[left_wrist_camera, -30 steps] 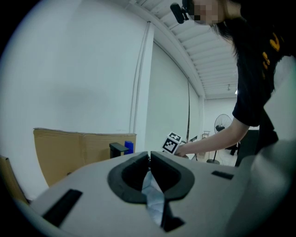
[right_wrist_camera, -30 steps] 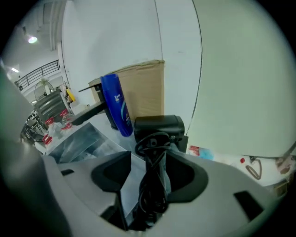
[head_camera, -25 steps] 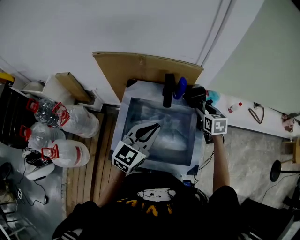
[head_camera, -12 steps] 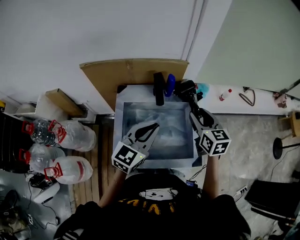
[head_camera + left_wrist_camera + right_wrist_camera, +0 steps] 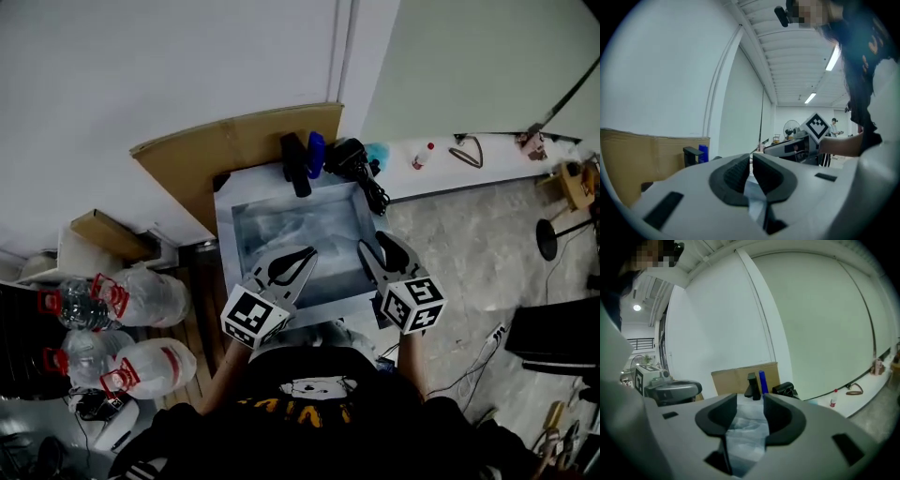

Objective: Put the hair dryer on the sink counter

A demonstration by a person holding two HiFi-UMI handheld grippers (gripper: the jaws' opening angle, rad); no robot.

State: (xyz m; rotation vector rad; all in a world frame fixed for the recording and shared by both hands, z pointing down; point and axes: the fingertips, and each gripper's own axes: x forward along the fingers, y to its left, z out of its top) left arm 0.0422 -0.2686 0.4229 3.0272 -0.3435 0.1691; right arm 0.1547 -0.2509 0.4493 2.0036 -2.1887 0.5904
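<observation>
Closing right gripper, nothing between jaws

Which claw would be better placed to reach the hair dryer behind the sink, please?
Probably the right claw: it hovers nearer the hair dryer, on that side of the sink, empty, jaws closing; the left claw is farther.
</observation>
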